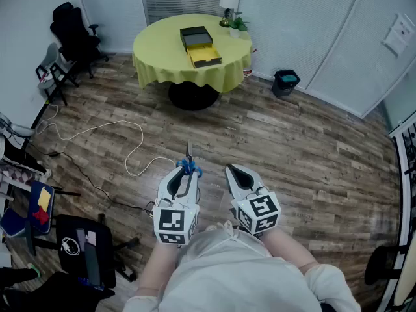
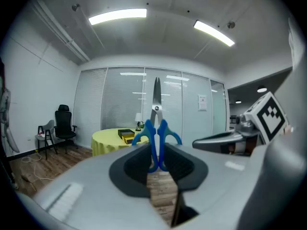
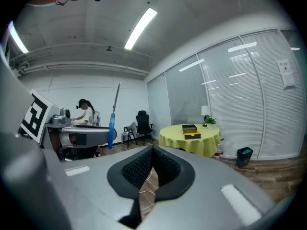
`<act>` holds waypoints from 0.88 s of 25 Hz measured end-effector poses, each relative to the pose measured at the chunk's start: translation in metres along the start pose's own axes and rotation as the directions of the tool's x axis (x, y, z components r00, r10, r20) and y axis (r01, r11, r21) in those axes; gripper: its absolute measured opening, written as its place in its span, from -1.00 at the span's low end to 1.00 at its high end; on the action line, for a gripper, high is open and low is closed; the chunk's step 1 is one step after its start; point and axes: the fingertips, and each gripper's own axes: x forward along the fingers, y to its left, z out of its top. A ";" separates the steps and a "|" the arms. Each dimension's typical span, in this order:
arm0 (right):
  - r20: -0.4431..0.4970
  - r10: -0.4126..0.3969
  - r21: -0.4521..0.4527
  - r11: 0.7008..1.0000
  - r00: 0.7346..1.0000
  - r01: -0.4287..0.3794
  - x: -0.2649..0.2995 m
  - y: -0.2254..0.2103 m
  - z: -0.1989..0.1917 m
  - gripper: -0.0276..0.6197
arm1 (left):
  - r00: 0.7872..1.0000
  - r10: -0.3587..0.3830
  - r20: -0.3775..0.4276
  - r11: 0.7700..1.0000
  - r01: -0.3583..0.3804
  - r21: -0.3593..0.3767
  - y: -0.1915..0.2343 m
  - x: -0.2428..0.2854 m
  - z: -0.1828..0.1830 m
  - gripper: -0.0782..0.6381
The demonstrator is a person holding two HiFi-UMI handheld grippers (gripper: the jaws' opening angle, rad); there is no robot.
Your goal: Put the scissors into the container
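A pair of scissors with blue handles and silver blades stands blades-forward in my left gripper. In the left gripper view the pads press on the two handle loops of the scissors, and the blades point up and away from my left gripper. The container, a black box with a yellow inside, sits far off on the round yellow table. My right gripper is beside the left one, shut with nothing in it. The right gripper view shows the scissors and the container.
Wooden floor lies between me and the table. A white cable loops across it at the left. A black office chair stands at the back left, a black bin to the table's right, and a lamp on the table.
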 end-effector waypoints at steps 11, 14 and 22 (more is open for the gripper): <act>-0.041 0.001 0.067 0.998 0.999 0.002 0.010 0.003 -0.008 -0.91 | 1.000 -0.018 -0.015 0.999 0.017 -0.034 0.006 0.005 -0.008 -0.55; -0.039 -0.015 0.093 0.996 0.999 0.018 0.013 -0.003 -0.006 -0.91 | 1.000 -0.023 -0.021 0.999 0.022 -0.036 0.007 0.009 -0.008 -0.55; -0.099 -0.043 0.118 0.992 0.994 0.054 0.020 -0.033 -0.025 -0.91 | 0.997 -0.043 -0.066 0.996 0.038 -0.081 0.002 0.037 -0.025 -0.55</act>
